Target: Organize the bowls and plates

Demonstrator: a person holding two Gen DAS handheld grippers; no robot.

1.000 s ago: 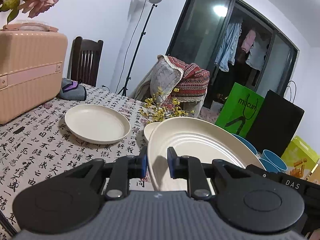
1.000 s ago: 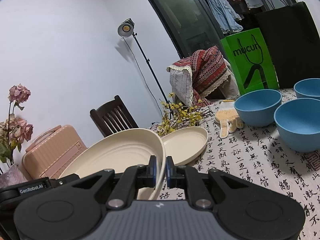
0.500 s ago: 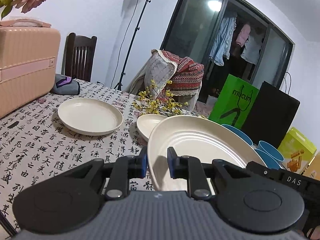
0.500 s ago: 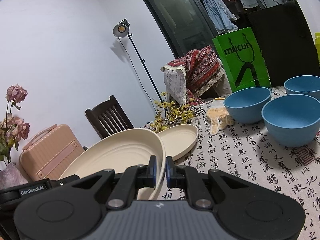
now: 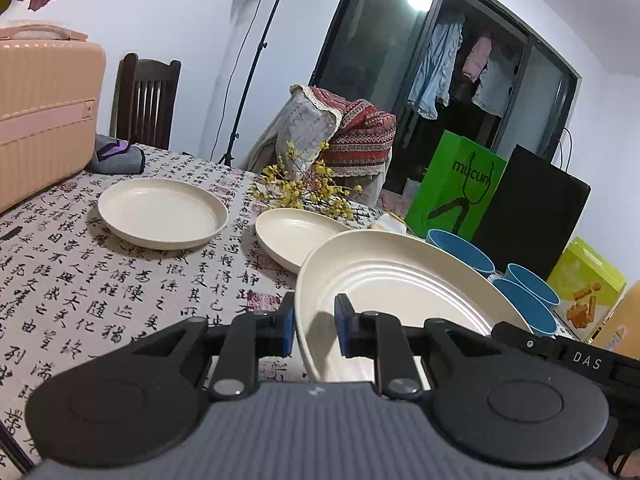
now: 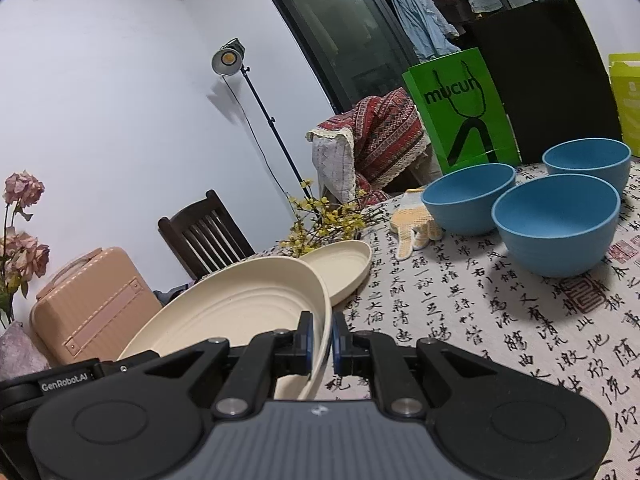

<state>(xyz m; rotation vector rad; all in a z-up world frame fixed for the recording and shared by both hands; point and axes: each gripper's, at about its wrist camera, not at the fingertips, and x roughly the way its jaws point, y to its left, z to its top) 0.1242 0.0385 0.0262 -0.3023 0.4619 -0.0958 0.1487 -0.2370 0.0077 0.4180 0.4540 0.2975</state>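
1. Left gripper: clamped on the near left rim of a large cream plate, blue pads on either side of the rim, the outer pad pressed against the underside.
2. Right gripper: clenched tight on the opposite rim of the same large cream plate, rim pinched between the blue pads.
3. Plate carried between both grippers, tilted, held above the tablecloth printed with black calligraphy; ringed ridges visible on the inner face.
4. Just beyond the held plate, towards the far edge of the table: a second cream plate lying flat, partly hidden behind the raised rim.
5. Further left, nearer the far left corner of the table: a third cream plate lying flat, well apart from the second.
6. At the right side of the table: three blue bowls grouped close together, upright, the nearest one largest in view.
7. Beside the bowls, towards the table's far edge: a yellow-dotted work glove lying flat.
8. Behind the second plate: a spray of yellow flowers lying on the cloth.
9. At the left edge of the table: a pink suitcase standing upright, a grey pouch beside it.
10. Past the far edge: a green paper bag, a dark wooden chair, a lamp stand.
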